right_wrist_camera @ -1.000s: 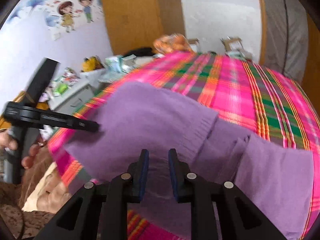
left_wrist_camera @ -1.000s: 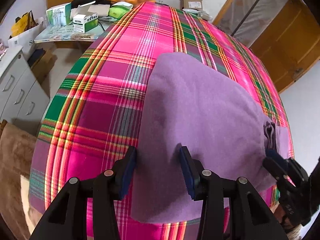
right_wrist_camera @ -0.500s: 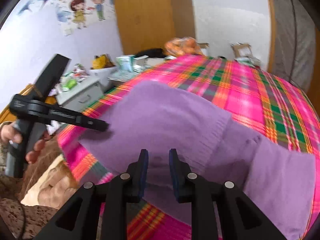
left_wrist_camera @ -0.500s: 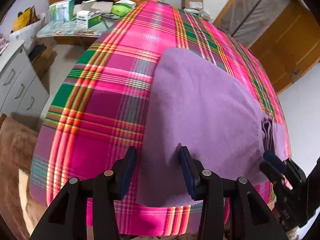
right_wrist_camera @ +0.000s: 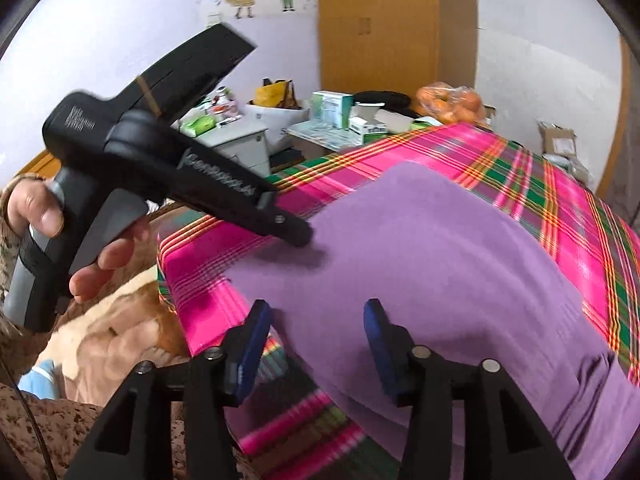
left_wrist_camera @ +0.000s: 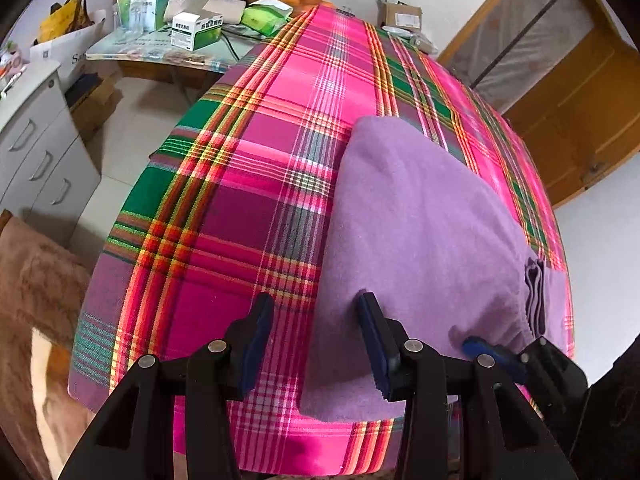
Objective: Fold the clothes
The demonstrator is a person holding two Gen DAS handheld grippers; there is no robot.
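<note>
Both hand-held grippers angled down over purple sweater (left_wrist_camera: 420, 232). Left hand-held gripper (left_wrist_camera: 316, 344) released, straddling sweater edge. Right hand-held gripper (right_wrist_camera: 316, 344) opening, nothing pinched.

Little lettering is legible. In the left wrist view, upper left of the frame, a white paper bag (left_wrist_camera: 70, 50) shows the dark letters "Sa", the rest cut off. A white and green carton (left_wrist_camera: 196, 29) on the cluttered desk (left_wrist_camera: 160, 54) carries print too small to read. In the right wrist view, raised lettering along the left gripper (right_wrist_camera: 298, 236) body is blurred.
</note>
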